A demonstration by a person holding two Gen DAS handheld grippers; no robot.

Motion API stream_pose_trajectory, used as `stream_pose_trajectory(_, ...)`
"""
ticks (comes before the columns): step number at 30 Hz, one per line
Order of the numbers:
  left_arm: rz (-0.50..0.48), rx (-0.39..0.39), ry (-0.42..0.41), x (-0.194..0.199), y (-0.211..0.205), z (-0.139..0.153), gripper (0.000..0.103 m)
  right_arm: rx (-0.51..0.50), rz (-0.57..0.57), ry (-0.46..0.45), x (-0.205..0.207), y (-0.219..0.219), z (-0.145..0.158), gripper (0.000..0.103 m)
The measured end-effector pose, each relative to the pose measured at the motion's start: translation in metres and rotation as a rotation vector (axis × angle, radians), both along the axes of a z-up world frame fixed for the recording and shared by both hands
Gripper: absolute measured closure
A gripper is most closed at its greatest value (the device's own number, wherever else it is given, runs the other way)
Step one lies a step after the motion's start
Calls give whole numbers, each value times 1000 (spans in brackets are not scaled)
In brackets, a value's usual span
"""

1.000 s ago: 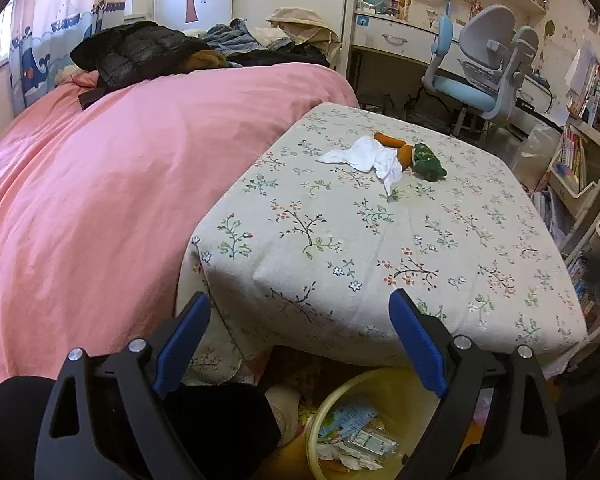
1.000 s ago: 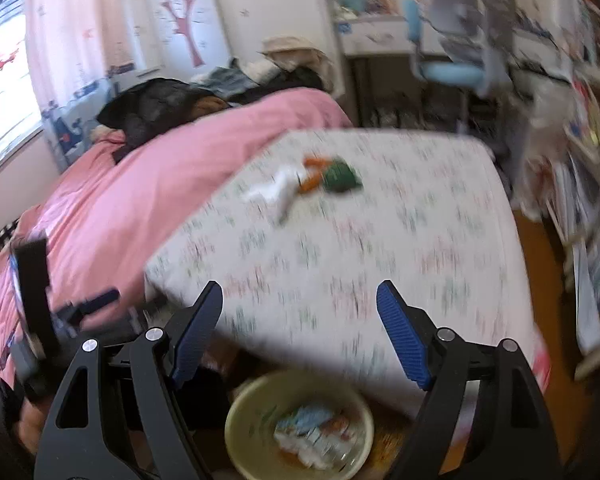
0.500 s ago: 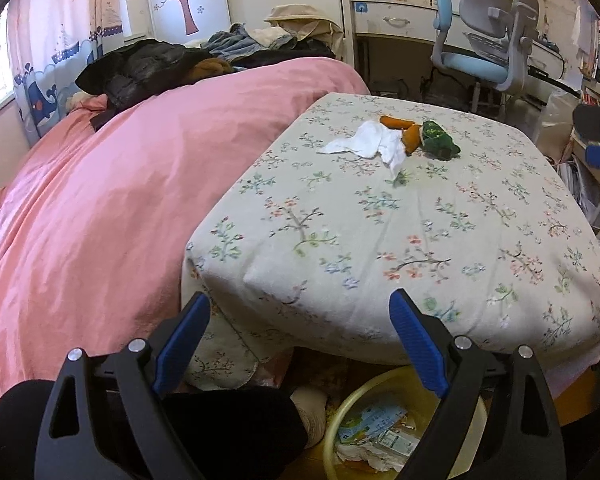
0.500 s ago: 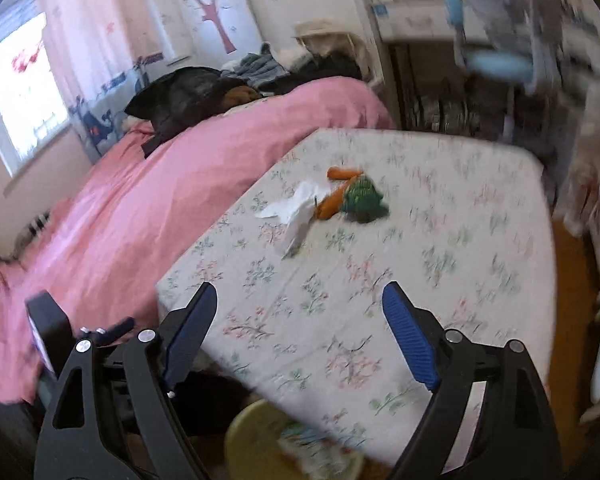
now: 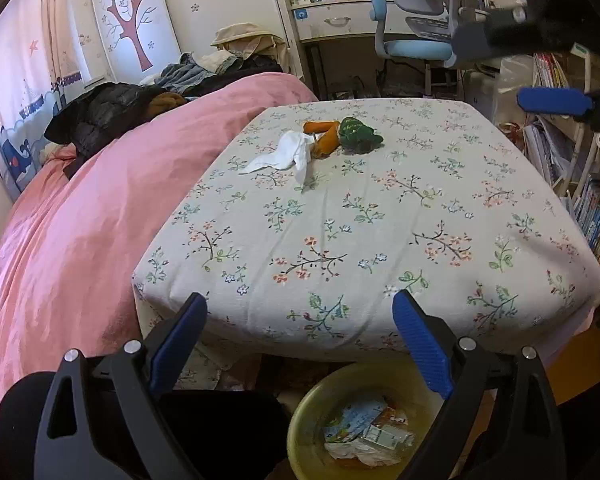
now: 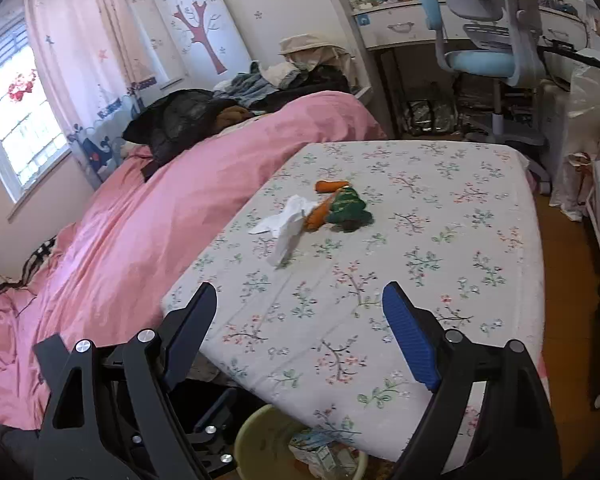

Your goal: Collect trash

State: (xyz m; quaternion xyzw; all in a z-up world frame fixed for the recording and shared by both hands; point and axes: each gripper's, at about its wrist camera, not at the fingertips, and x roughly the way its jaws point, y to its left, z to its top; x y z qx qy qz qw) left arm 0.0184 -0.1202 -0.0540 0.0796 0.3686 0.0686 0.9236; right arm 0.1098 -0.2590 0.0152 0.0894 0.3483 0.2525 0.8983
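— Where is the trash lying?
— We're seeing a tissue [image 5: 285, 155] lying mid-bed [image 5: 380, 248] against the toy [image 5: 342, 136]; more is sitting in the bin [image 5: 304, 432].
— And our grippers?
— We're holding left [image 5: 300, 344] and right [image 6: 298, 330] spread, pinching nothing.

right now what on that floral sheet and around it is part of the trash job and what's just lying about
Part of the job:
- white tissue on the floral sheet
- yellow bin with wrappers already in it
- left gripper and right gripper, both open and empty

Just lying about:
- carrot plush toy beside the tissue
- pink duvet
- black jacket
- desk chair
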Motion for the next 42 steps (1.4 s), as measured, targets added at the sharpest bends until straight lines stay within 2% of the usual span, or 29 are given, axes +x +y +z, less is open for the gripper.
stream_pose_trajectory(9,35,-57,-5,3,9,7,13,-16,-37,20,3,-4,-7,21)
stream_pose_trajectory(16,84,-135,-4,10,28,10,13,-39,-52,29,6,-1,-12,21)
stream_pose_trajectory(28,108,-234,-17,31,47,5,12,13,-126,49,10,-24,-12,21)
stream_pose_trajectory(35,127,-247,-3,28,57,-2,12,-43,-112,52,12,-14,-18,21)
stream_pose_trajectory(42,85,-196,-31,18,53,0,12,-100,-110,51,13,-6,-24,21)
